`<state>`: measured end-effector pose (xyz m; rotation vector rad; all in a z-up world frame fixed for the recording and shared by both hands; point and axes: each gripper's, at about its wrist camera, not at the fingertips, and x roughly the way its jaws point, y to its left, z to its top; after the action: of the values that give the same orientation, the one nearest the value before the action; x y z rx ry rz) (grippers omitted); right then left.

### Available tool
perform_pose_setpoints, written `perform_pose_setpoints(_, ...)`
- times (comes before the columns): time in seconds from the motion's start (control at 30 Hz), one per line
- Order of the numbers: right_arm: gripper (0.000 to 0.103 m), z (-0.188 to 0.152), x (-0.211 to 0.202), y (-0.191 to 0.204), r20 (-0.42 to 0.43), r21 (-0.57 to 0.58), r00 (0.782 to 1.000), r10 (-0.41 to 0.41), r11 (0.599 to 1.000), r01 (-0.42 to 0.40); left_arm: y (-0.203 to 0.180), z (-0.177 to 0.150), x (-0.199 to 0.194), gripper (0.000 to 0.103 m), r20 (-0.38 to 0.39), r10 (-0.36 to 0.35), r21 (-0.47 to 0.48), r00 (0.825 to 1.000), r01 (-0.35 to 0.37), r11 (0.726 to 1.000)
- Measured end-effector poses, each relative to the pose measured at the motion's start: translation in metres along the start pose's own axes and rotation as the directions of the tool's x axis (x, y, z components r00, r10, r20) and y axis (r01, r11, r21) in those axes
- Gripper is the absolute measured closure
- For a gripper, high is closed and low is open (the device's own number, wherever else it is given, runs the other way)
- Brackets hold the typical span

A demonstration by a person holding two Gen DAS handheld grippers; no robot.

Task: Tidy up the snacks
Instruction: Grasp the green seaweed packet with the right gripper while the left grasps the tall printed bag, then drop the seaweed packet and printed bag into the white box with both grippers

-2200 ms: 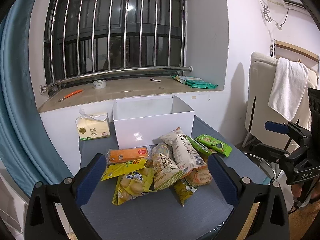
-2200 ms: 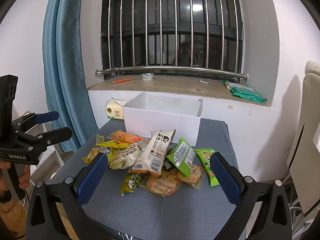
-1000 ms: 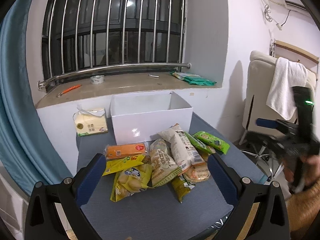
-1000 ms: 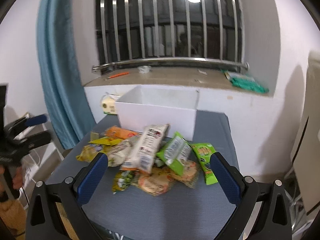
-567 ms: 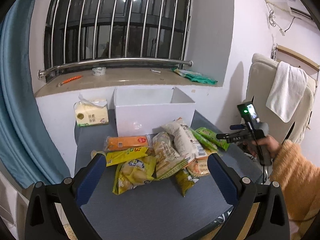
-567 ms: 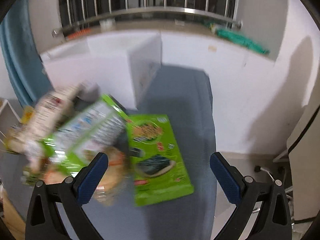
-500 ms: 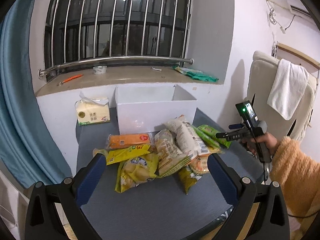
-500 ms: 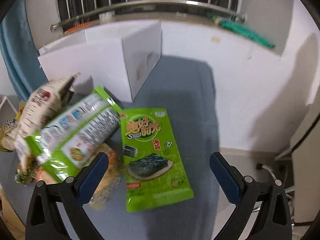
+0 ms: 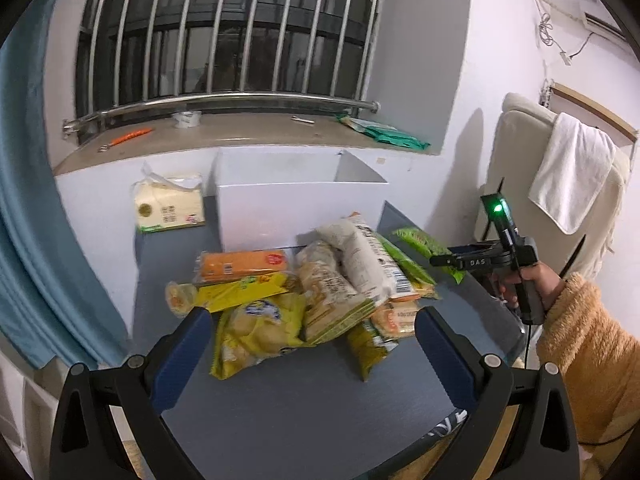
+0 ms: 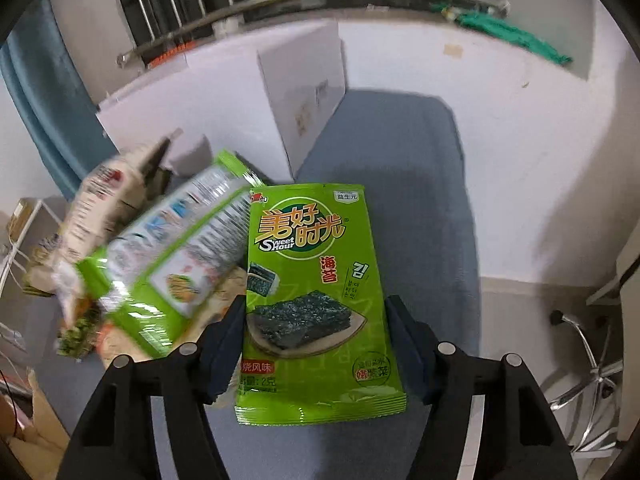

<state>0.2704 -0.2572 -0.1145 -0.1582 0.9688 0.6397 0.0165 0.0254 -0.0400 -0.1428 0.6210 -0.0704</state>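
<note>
A pile of snack packets (image 9: pixel 304 292) lies on the grey table (image 9: pixel 304 400) in front of an open white box (image 9: pixel 300 208). A green seaweed packet (image 10: pixel 316 300) lies flat at the pile's right edge; it also shows in the left wrist view (image 9: pixel 424 244). My right gripper (image 10: pixel 316 344) straddles this packet, jaws partly closed, pads beside its two long edges. In the left wrist view the right gripper (image 9: pixel 452 260) is over that packet. My left gripper (image 9: pixel 312 344) is open and empty, held back above the table's near side.
A tissue pack (image 9: pixel 170 206) stands left of the box. A window sill (image 9: pixel 240 136) with small items runs behind. A blue curtain (image 9: pixel 24 200) hangs left. A chair with a white towel (image 9: pixel 572 172) stands right. A second green packet (image 10: pixel 172 256) lies beside the seaweed packet.
My right gripper swung down from a far view of the table to the seaweed packet and narrowed its jaws around it. My left gripper stayed open and nearly still.
</note>
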Motion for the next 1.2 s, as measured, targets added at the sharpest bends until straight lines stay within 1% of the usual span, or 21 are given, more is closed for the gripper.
perform_pose_setpoints(0.17,0.031,-0.017,-0.053,0.009,0.112,0.084,0.994,0.016,0.996,-0.025,-0.023,0.017,0.033,0.0,-0.039,-0.044,0.023,0.998,0.045,0.999)
perform_pose_setpoints(0.27,0.031,-0.031,-0.087,0.018,0.191,0.101,0.981,0.038,0.993,-0.058,-0.04,0.034,0.061,0.0,-0.069,-0.06,0.011,0.996,0.061,0.998)
perform_pose_setpoints(0.33,0.031,-0.037,-0.101,0.027,0.246,0.114,0.968,0.057,0.99,-0.087,-0.048,0.046,0.082,0.0,-0.091,-0.083,-0.009,0.992,0.082,0.997)
perform_pose_setpoints(0.47,0.031,-0.052,-0.13,0.033,0.323,0.159,0.942,0.089,0.976,-0.146,-0.054,0.065,0.135,0.0,-0.174,-0.056,-0.075,0.983,0.043,0.996)
perform_pose_setpoints(0.5,0.031,-0.056,-0.135,0.032,0.333,0.161,0.939,0.09,0.975,-0.15,-0.053,0.068,0.15,0.0,-0.198,-0.042,-0.098,0.979,0.022,0.995)
perform_pose_setpoints(0.57,0.031,-0.064,-0.145,0.035,0.353,0.165,0.933,0.075,0.976,-0.141,-0.05,0.07,0.175,0.001,-0.243,-0.051,-0.148,0.969,0.015,0.989)
perform_pose_setpoints(0.6,0.031,-0.068,-0.148,0.037,0.357,0.163,0.932,0.068,0.978,-0.134,-0.048,0.071,0.184,0.001,-0.254,-0.055,-0.166,0.966,0.013,0.986)
perform_pose_setpoints(0.67,0.031,-0.072,-0.153,0.036,0.37,0.165,0.926,0.077,0.975,-0.147,-0.049,0.071,0.203,0.002,-0.28,-0.041,-0.169,0.959,-0.007,0.986)
perform_pose_setpoints(0.7,0.031,-0.072,-0.154,0.036,0.373,0.165,0.924,0.083,0.974,-0.154,-0.051,0.07,0.211,0.004,-0.294,-0.024,-0.152,0.955,-0.022,0.988)
perform_pose_setpoints(0.73,0.031,-0.073,-0.155,0.035,0.371,0.164,0.925,0.082,0.975,-0.152,-0.053,0.069,0.219,0.016,-0.313,-0.011,-0.132,0.95,-0.032,0.991)
perform_pose_setpoints(0.77,0.031,-0.075,-0.156,0.037,0.369,0.164,0.927,0.073,0.976,-0.142,-0.054,0.066,0.225,0.027,-0.331,-0.013,-0.124,0.943,-0.03,0.992)
perform_pose_setpoints(0.8,0.031,-0.075,-0.156,0.037,0.365,0.16,0.929,0.062,0.979,-0.128,-0.055,0.062,0.232,0.051,-0.355,-0.017,-0.117,0.935,-0.026,0.993)
perform_pose_setpoints(0.83,0.031,-0.076,-0.155,0.039,0.357,0.154,0.933,0.051,0.982,-0.113,-0.056,0.061,0.233,0.057,-0.355,-0.014,-0.101,0.935,-0.023,0.995)
perform_pose_setpoints(0.87,0.031,-0.076,-0.154,0.041,0.353,0.149,0.934,0.05,0.983,-0.109,-0.058,0.061,0.23,0.062,-0.337,-0.018,-0.078,0.942,-0.008,0.997)
perform_pose_setpoints(0.93,0.031,-0.079,-0.151,0.043,0.345,0.14,0.936,0.068,0.983,-0.122,-0.059,0.061,0.219,0.065,-0.298,-0.017,-0.046,0.954,0.003,0.999)
perform_pose_setpoints(1.0,0.031,-0.078,-0.145,0.046,0.334,0.135,0.94,0.07,0.983,-0.122,-0.056,0.063,0.199,0.066,-0.252,-0.06,-0.051,0.966,0.048,0.998)
perform_pose_setpoints(1.07,0.031,-0.074,-0.138,0.05,0.322,0.127,0.944,0.073,0.985,-0.119,-0.054,0.066,0.179,0.066,-0.208,-0.08,-0.048,0.975,0.071,0.996)
perform_pose_setpoints(1.13,0.031,-0.067,-0.132,0.055,0.32,0.12,0.944,0.081,0.985,-0.125,-0.051,0.074,0.15,0.066,-0.133,-0.125,-0.043,0.983,0.12,0.992)
perform_pose_setpoints(1.2,0.031,-0.058,-0.127,0.06,0.324,0.119,0.943,0.081,0.985,-0.125,-0.046,0.083,0.131,0.066,-0.084,-0.132,-0.038,0.988,0.129,0.991)
